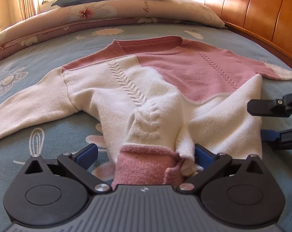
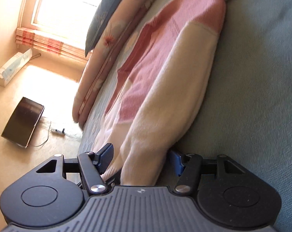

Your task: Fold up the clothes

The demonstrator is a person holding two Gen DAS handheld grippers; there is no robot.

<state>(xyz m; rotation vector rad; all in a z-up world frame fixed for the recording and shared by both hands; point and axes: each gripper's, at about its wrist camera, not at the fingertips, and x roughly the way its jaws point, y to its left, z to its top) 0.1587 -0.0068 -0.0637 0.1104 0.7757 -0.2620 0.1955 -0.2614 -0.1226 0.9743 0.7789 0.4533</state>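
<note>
- A pink and cream knit sweater (image 1: 146, 73) is seen spread on a bed with a blue-grey floral sheet (image 1: 49, 54), neckline toward 12 o'clock in the left wrist view.
- The lower hem of the sweater is lifted and bunched toward 6 o'clock, where it runs between the fingers of the left gripper (image 1: 146, 154).
- The left gripper's jaws are set wide apart; the pink ribbed hem lies in the gap, pressed against the blue pad (image 1: 202, 154) at 5 o'clock, while the opposite pad at 7 o'clock stands clear of the cloth (so no firm clench is shown).
- One sleeve (image 1: 30, 104) is laid out flat toward 9 o'clock; the other sleeve reaches the frame edge at 3 o'clock.
- The right gripper (image 1: 271, 119) is visible at 3 o'clock in the left wrist view, just beside the cream edge of the sweater, fingers parted.
- In the right wrist view (camera rolled sideways, some motion blur) cream fabric passes between the right gripper's fingers (image 2: 140, 160); both pads stand apart with the cloth loosely between them, and whether the far pad touches it cannot be told.
- Stacked pillows (image 1: 126, 9) are recorded at 12 o'clock, a wooden headboard (image 1: 252, 9) at 2 o'clock.
- A window with a striped curtain (image 2: 39, 42) and a dark screen (image 2: 22, 121) are noted at 9 to 10 o'clock in the right wrist view.
</note>
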